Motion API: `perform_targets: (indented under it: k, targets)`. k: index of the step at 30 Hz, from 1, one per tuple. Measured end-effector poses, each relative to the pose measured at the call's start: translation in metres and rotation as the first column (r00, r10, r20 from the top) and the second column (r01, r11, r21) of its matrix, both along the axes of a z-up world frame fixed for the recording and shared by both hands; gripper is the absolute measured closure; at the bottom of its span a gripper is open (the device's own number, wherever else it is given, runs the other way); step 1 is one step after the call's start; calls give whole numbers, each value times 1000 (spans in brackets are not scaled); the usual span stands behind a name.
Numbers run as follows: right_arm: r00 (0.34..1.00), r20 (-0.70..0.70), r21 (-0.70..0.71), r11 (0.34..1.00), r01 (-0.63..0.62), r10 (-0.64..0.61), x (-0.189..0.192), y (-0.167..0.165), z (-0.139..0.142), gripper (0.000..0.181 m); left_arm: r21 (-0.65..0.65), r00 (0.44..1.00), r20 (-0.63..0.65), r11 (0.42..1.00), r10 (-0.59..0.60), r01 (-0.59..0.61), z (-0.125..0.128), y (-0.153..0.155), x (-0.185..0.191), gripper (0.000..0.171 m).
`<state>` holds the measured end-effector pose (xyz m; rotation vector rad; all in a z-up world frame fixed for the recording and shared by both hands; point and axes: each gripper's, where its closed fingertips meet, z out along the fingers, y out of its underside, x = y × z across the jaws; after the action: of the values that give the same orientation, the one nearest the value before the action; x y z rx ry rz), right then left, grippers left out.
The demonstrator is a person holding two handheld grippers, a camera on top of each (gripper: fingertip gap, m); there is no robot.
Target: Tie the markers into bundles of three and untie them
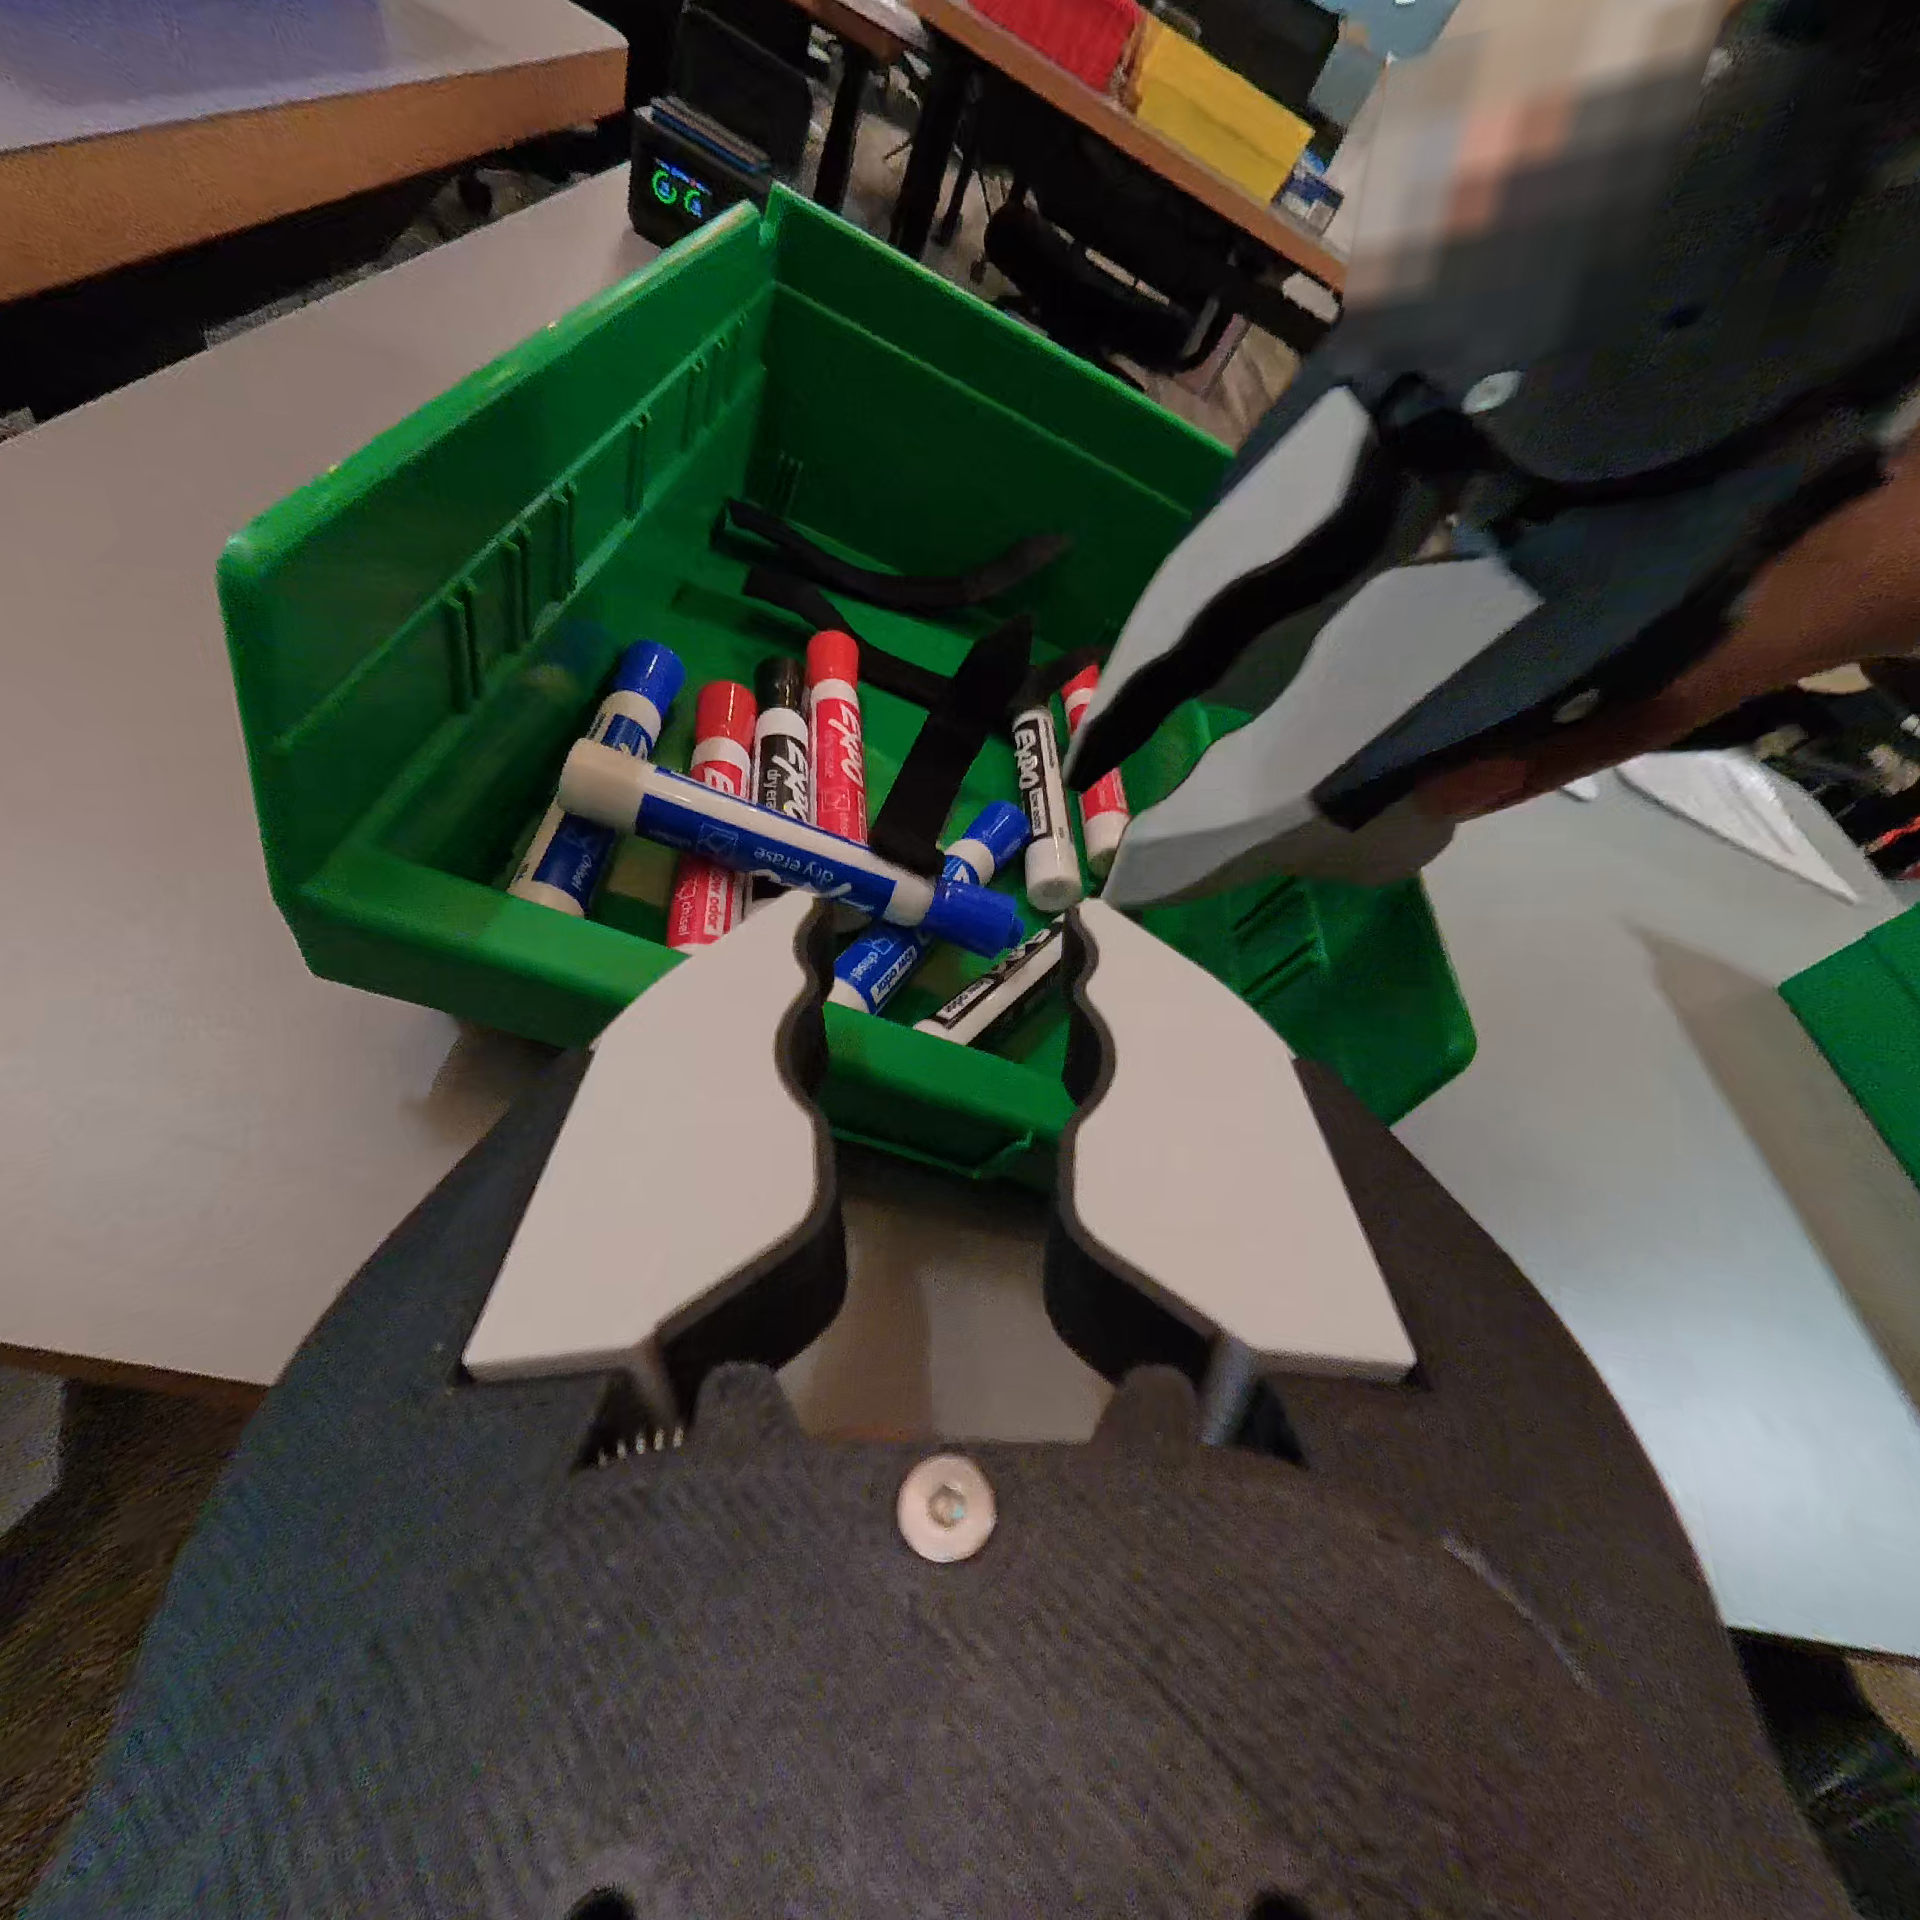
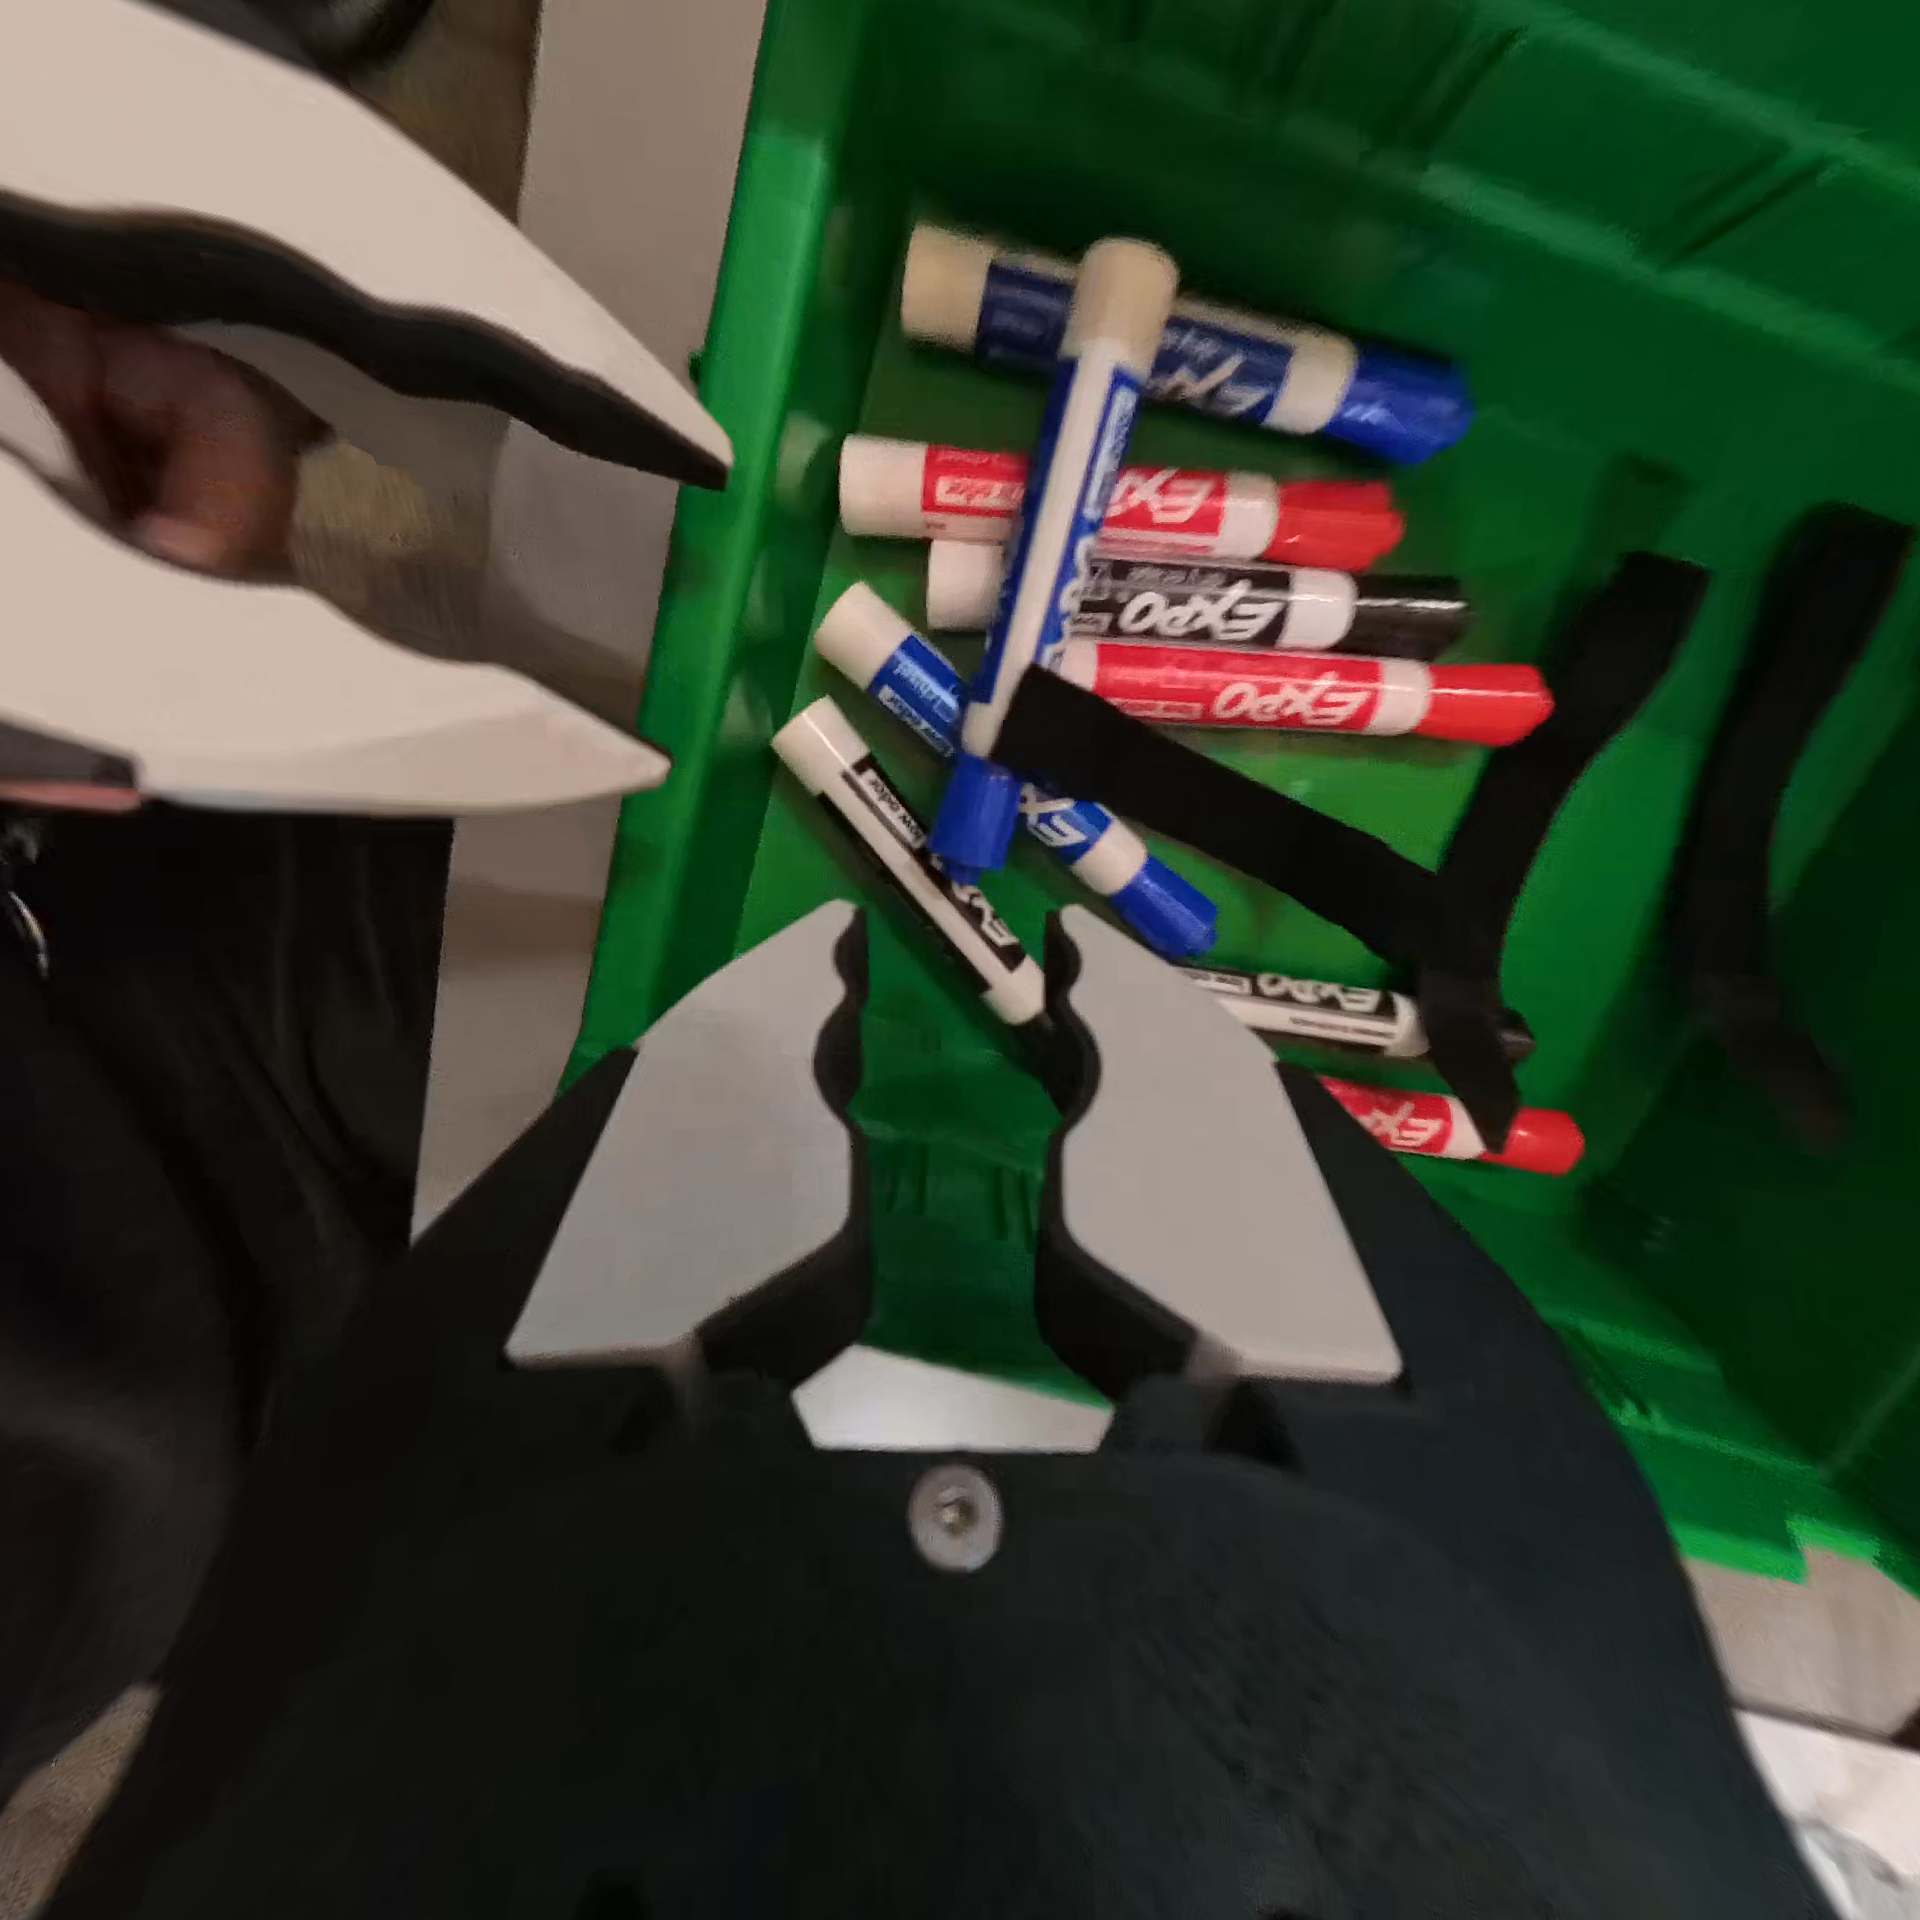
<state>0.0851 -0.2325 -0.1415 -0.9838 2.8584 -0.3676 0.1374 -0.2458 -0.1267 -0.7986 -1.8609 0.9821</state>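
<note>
A green plastic bin (image 1: 468,499) on a grey table (image 1: 208,831) holds several red, blue and black dry-erase markers and some black straps (image 1: 951,764). One blue marker (image 1: 769,842) lies slantwise on top of the others. My left gripper (image 1: 945,914) is open and empty, just above the bin's near rim. My right gripper (image 1: 1098,831) reaches in from the right, open and empty, tips over the bin's right side. In the right wrist view the right gripper (image 2: 951,920) hangs open over a black marker (image 2: 904,862) in the bin (image 2: 727,623). The left gripper (image 2: 691,618) is at the left.
Part of a second green bin (image 1: 1860,1029) and white paper (image 1: 1745,821) lie at the right. A dark device with a lit display (image 1: 686,187) stands behind the bin. Other tables, chairs and a yellow box (image 1: 1216,104) are farther back.
</note>
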Motion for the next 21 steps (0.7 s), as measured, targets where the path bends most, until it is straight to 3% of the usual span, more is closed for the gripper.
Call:
perform_targets:
  k: [3,5,13,16,21]
  targets:
    - [987,-149,96,994,-46,60,-3,1,-22,138,-18,1000,9,1000,-15,15,0,4,0,129]
    - [979,-194,123,992,-41,64,-4,-2,-30,143,4,1000,-3,1000,-27,27,0,6,0,129]
    - [987,-157,188,982,16,14,-4,-11,-49,161,37,998,11,997,-65,64,-3,15,-3,130]
    - [996,-78,122,991,49,-40,-4,-11,-32,161,11,997,27,998,-70,69,-2,17,-3,130]
    - [975,161,-79,983,167,-153,-13,8,33,162,-30,996,1,995,-92,92,6,22,-6,129]
